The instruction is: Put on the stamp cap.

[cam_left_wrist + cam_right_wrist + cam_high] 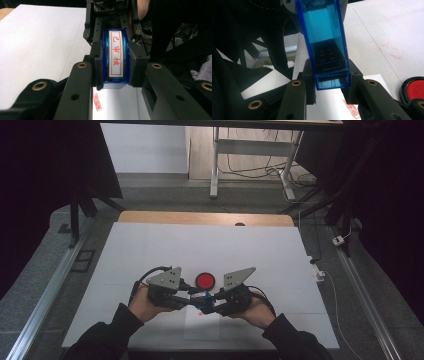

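Here the blue stamp (116, 58) sits clamped between left gripper (116, 65) and right gripper (332, 82)

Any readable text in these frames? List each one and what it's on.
"已审核": red characters in a red frame on the white label of the blue stamp, which both tongs are shut on, seen in the left gripper view.
Red stamp print on the white paper below the stamp: too small and blurred to read.
Faint red marks on the table in the right gripper view: not legible.
Red ink pad: no text visible.
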Motion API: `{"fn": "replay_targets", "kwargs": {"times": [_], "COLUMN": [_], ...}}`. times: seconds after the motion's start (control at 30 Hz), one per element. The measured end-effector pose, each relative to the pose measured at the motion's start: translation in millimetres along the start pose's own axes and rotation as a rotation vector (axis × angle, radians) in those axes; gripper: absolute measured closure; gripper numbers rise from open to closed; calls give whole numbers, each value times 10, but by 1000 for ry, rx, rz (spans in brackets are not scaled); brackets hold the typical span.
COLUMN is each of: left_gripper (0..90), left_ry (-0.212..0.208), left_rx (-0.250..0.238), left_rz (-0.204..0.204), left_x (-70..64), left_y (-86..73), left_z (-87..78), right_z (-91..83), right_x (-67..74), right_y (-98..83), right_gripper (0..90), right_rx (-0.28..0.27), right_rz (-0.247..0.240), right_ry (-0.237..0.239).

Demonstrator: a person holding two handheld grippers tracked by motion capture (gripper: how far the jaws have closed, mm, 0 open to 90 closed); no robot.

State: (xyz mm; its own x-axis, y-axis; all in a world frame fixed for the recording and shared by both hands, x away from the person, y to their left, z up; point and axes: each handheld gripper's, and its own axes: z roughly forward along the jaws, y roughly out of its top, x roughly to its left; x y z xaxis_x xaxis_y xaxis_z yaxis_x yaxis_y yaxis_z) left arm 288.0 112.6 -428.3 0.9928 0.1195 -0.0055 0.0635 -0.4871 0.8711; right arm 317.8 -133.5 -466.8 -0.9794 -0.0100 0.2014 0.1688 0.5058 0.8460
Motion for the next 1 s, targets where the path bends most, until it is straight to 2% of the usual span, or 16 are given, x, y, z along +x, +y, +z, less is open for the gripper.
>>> {"fn": "replay_targets", "kwargs": {"times": [0.3, 0.47, 0.6, 0.7, 1.0], "left_gripper": [699, 699, 699, 699, 699], "left_ry": [-13, -9, 7, 4, 23], "left_rx": [-25, -19, -7, -15, -14], "left_rz": [-13, -14, -15, -24, -39], "left_x": [8, 6, -2, 4, 15], "left_y": [-4, -1, 14, 15, 7], "left_z": [-17, -11, -10, -19, -46], "right_z": [-21, -23, -15, -10, -29], "right_x": [9, 8, 14, 21, 44], "right_y": [18, 16, 12, 10, 16], "right_gripper": [683, 682, 665, 607, 546], "right_rx": [-27, -27, -25, -18, -13], "right_rz": [-17, -18, -23, -24, -6], "right_ry": [14, 14, -9, -35, -78]}}
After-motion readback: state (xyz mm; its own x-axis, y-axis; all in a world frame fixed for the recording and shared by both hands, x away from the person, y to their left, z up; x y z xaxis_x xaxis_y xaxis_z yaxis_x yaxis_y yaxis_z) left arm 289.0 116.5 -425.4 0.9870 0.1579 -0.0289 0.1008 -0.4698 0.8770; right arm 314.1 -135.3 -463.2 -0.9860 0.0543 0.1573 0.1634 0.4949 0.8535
